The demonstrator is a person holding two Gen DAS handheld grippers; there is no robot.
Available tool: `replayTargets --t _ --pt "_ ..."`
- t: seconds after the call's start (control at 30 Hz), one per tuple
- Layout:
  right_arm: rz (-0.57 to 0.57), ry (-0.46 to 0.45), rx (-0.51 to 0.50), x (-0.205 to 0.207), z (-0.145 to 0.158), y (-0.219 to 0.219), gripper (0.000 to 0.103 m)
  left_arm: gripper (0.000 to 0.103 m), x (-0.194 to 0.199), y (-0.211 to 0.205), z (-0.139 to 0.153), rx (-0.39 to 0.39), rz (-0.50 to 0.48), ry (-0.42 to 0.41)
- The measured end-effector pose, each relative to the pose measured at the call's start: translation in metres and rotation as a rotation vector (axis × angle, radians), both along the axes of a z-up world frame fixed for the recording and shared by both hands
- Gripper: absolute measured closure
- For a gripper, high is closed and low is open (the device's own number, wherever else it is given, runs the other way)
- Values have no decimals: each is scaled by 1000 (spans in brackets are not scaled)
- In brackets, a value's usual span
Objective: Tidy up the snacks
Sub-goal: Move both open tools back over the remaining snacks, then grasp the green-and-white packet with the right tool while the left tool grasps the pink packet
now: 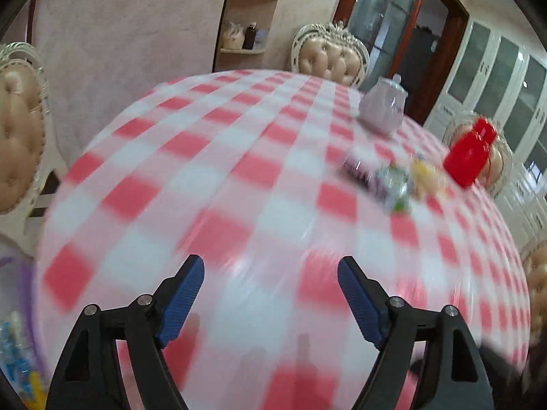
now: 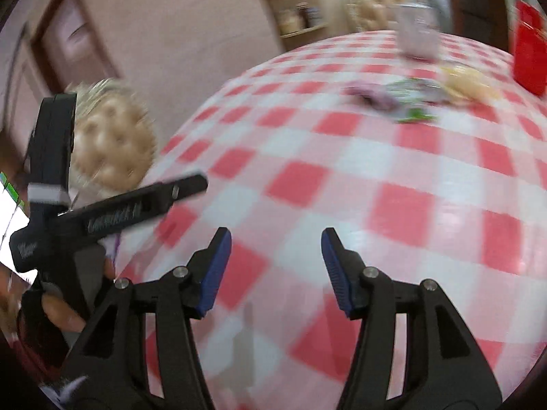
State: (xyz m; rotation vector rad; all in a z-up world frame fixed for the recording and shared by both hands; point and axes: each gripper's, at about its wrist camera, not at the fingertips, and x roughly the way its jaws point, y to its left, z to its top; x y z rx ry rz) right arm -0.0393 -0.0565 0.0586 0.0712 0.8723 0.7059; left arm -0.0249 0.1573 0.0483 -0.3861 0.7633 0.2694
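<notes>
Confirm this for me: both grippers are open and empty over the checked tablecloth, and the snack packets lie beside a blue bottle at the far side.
One thing is wrong: the bottle is red, not blue, as the left wrist view shows. The rest stands: the left gripper and right gripper are open and empty over the checked tablecloth, with the snack packets beside it.

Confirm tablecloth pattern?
Red-and-white check. The tablecloth shows best in the left wrist view, though blurred.
</notes>
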Motion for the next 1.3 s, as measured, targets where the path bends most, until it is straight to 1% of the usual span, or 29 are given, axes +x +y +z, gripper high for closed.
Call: replayTargets --t 0.1,0.17,0.23,0.33,0.4,0.47,0.5,0.53,0.57,0.67,0.73,0.8,0.87,0.97,1.07,1.1,1.2,1.27,1.3 --pt "-82 -10 -9 17 -1 -25 43 21 48 -6 -4 -106 35 -40" --pt "-147 -7 -30 30 -7 -42 43 21 72 -8 -5 -153 56 -69" --pt "-186 9 -30 41 -12 -54 43 21 93 -7 -5 -185 79 -90" --pt "-230 11 -7 56 -15 -68 43 21 107 2 -11 -217 125 -139" --pt "-231 -20 -31 70 -13 -67 43 21 111 8 -17 -224 126 -154" --pt "-251 -32 -56 91 -12 -63 43 21 112 16 -22 -215 143 -138" --pt "-253 -23 -53 98 -13 -61 43 21 110 23 -23 -231 157 -141" --pt "-250 -4 -42 113 -15 -57 43 21 108 30 -23 -253 172 -155" --pt "-248 7 -46 127 -18 -51 43 21 106 34 -22 -259 184 -163" --pt "-232 14 -88 156 -22 -30 43 21 99 45 -24 -269 219 -166" --pt "-224 23 -71 173 -23 -19 43 21 101 45 -27 -287 218 -158" --pt "-209 20 -81 189 -24 -5 43 21 105 42 -29 -294 193 -140" --pt "-201 9 -111 198 -27 5 44 21 108 38 -29 -291 178 -134" --pt "-218 -24 -201 214 -31 15 48 21 109 33 -26 -277 160 -138" --pt "-220 0 -219 226 -36 19 49 21 109 32 -23 -265 157 -144" --pt "-218 -3 -223 228 -36 20 49 21 110 32 -23 -269 159 -145" --pt "-203 -32 -287 229 -37 33 52 21 112 32 -25 -266 158 -136" --pt "-195 -42 -304 229 -37 37 60 21 114 31 -26 -270 144 -128" --pt "-201 -52 -302 227 -35 36 61 21 116 30 -26 -268 133 -122"
